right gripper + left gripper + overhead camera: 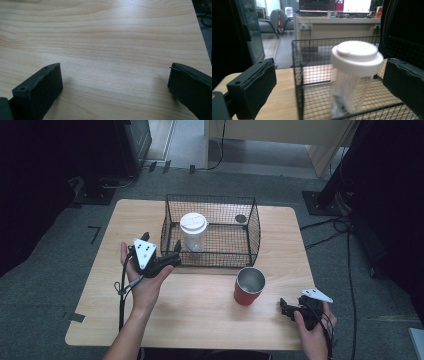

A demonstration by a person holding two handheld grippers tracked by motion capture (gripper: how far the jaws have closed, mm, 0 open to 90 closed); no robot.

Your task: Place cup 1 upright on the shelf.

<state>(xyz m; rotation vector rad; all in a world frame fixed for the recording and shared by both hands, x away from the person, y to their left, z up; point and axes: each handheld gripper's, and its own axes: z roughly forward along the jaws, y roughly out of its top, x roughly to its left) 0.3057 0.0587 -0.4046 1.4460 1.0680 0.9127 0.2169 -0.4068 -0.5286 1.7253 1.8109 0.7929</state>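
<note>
Clear plastic tumbler (193,234) with a white lid stood upright inside the black wire basket (252,227), at the basket's left end, close to the near-left corner. Basket sat at the far-centre of the wooden bench (200,305). Left gripper (172,254) was held just outside the basket's left wall, jaws spread wide and pointed at the tumbler, wire mesh between them; not touching it. In the left gripper view the tumbler (352,75) sat between the two jaws but beyond the basket (298,82) wall, slightly blurred. Right gripper (286,308) rested low at the near-right of the bench, jaws released and wide apart, nothing held; its own view showed bare bench (107,45) wood between them. Red cup (248,286) with a metallic inside stood upright near the bench centre, just near of the basket, between the two grippers and well apart from each.
</note>
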